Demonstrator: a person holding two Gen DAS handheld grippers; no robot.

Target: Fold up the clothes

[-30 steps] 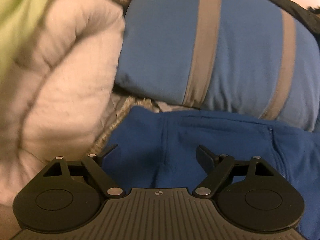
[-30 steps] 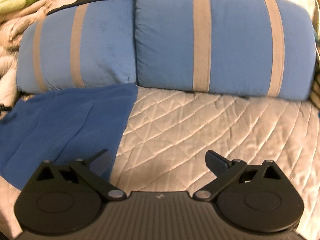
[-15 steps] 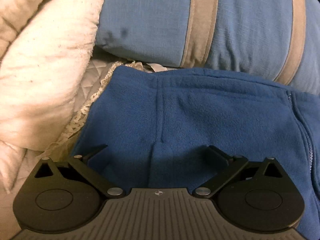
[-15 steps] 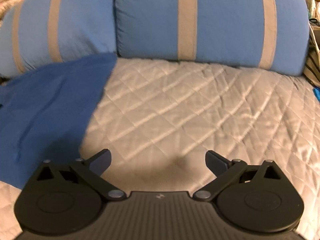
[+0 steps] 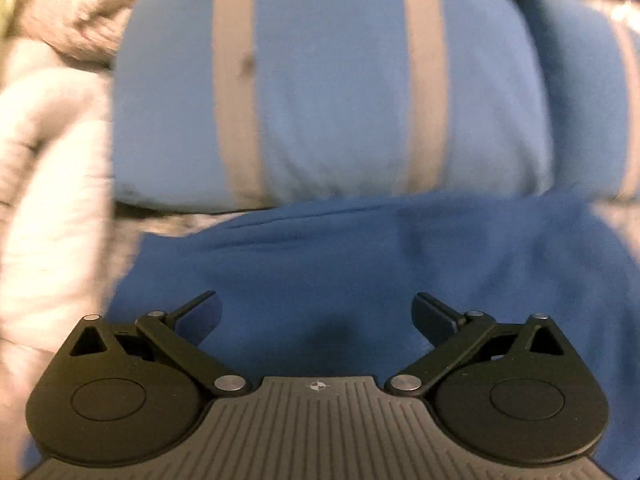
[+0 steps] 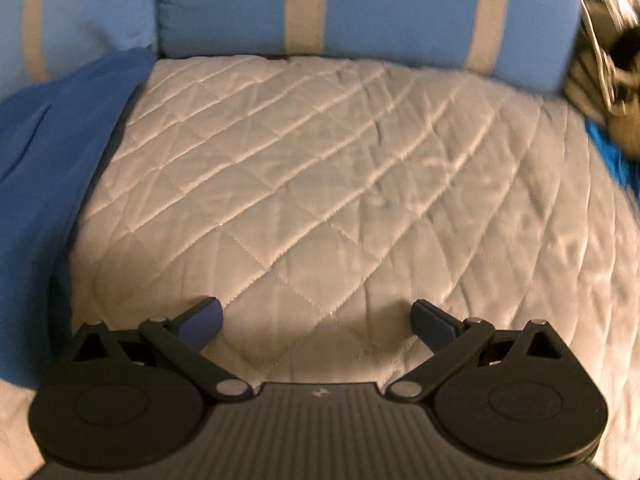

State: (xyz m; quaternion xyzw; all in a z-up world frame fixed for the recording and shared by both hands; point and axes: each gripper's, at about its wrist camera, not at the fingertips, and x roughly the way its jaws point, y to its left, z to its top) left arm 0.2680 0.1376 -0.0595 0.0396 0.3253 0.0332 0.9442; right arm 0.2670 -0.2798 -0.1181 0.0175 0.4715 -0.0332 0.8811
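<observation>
The blue fleece (image 5: pixel 360 280) lies spread on the quilt (image 6: pixel 340 184), its far edge against the striped pillows (image 5: pixel 328 88). It looks roughly flat, with a few soft ridges, and no neat fold shows in either view; my guess is that the folding is early or between folds, with most of it left to do.

The left gripper (image 5: pixel 318 316) hovers low over the fleece with its jaws wide. They have just been opening, and nothing is pinched between them; only the cloth lies below. The right gripper (image 6: pixel 316 318) is also wide and empty, over bare quilt, with the fleece well off to its left.

The left wrist view shows the fleece closely, from its far hem by the pillows to its left edge, plus a pale fluffy blanket (image 5: pixel 52 200) piled at the left. It is blurred, so seams and any zip are hard to make out. The right wrist view shows what the left does not: the free quilt to the right of the fleece, the garment's right edge (image 6: pixel 120 112), and a dark, blurred heap (image 6: pixel 604 80) at far right that I cannot identify.
</observation>
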